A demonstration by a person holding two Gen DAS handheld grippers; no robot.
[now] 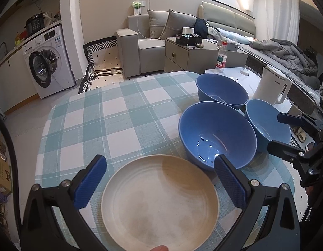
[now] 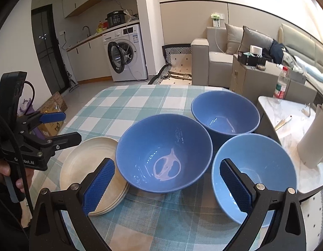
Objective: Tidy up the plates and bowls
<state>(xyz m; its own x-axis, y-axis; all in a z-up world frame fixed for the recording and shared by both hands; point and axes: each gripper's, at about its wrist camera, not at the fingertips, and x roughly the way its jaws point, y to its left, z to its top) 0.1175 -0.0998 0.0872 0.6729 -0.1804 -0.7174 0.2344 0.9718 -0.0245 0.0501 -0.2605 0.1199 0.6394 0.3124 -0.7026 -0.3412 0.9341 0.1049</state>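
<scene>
Left wrist view looks down on the cream plates (image 1: 160, 202), stacked on the checked table (image 1: 111, 113); the left gripper (image 1: 159, 185) hangs over them, jaws spread wide with nothing held. Just beyond the plates and touching them sits the middle blue bowl (image 1: 217, 133), with the far blue bowl (image 1: 222, 90) behind it and the lighter blue bowl (image 1: 266, 125) beside it. In the right wrist view, the right gripper (image 2: 167, 185) hovers above the middle bowl, jaws wide open and empty.

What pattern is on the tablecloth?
Teal and white checks on the tablecloth, clearest in the left wrist view.
</scene>
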